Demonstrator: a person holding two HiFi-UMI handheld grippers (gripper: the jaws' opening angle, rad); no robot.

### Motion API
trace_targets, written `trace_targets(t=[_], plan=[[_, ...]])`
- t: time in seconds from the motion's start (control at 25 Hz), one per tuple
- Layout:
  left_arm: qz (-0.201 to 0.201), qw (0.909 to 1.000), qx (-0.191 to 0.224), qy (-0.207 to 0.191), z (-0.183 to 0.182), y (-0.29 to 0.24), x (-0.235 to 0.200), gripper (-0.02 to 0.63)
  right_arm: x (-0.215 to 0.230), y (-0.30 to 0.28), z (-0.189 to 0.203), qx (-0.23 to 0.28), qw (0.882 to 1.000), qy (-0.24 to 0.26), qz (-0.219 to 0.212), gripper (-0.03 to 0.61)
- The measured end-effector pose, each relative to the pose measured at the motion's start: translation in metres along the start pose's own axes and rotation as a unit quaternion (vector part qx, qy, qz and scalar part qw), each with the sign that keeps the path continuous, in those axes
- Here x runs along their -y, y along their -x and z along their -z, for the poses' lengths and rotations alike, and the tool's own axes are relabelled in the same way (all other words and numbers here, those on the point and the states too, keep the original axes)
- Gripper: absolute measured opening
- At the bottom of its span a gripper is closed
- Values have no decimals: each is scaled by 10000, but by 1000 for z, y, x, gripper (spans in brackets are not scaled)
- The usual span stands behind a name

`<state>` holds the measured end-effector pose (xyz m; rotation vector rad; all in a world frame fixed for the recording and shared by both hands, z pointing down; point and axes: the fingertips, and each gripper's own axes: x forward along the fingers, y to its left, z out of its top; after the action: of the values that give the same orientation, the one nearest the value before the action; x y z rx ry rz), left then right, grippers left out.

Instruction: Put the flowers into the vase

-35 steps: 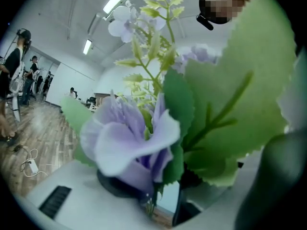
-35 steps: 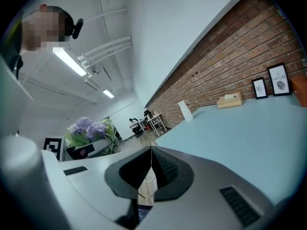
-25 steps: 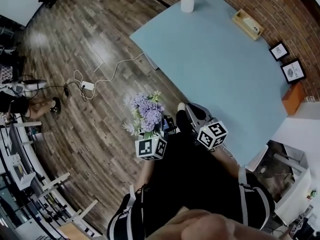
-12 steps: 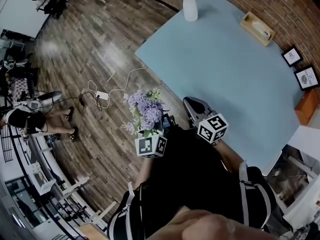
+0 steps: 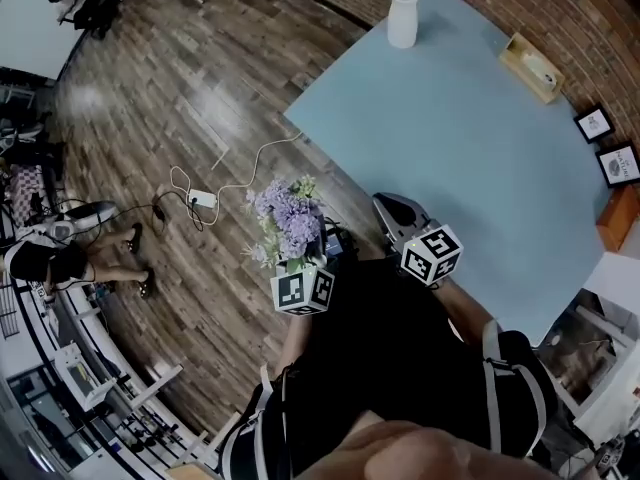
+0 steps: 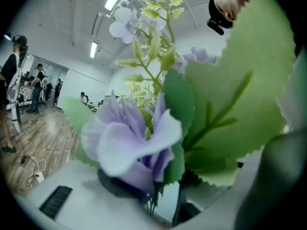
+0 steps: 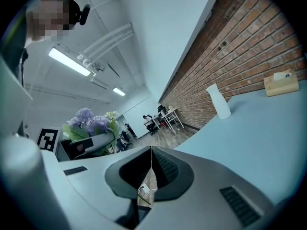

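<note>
Left tongs [image 5: 303, 264] are clenched on the stems of the flowers [image 5: 288, 220], a single lilac bunch with green leaves that stands roughly upright, blooms on top, stems down between the jaws; right tongs [image 5: 396, 214] are closed pad to pad with nothing between them. The bunch hangs over the wooden floor [image 5: 180, 98], just off the near left edge of the pale blue desk [image 5: 470, 158]; the vase [image 5: 403, 15], white and upright with its mouth up, stands near the desk's far corner, well apart from both tongs, ahead and to the right of the flowers. By my reading the coming move turns on that gap: the stems must travel across the desk and arrive above the mouth, long axis in line with the vase's own; the right tongs sit nearer the vase, over the desk's near edge, but the left pair carries the load. Count: one bunch, one vase, one small box [image 5: 540, 66], two picture frames [image 5: 594, 123] by the brick wall.
</note>
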<state>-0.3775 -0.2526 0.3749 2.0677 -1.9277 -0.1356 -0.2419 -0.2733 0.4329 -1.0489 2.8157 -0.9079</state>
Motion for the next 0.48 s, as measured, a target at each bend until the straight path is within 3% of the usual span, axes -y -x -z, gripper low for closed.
trace_targets(t=[0.32, 0.48], plan=[[238, 9997, 36, -74, -41, -14, -124, 207, -57, -112, 12, -94, 9988, -221, 429, 18], [375, 9989, -146, 232, -45, -17, -176, 207, -83, -152, 14, -162, 9978, -92, 629, 19]])
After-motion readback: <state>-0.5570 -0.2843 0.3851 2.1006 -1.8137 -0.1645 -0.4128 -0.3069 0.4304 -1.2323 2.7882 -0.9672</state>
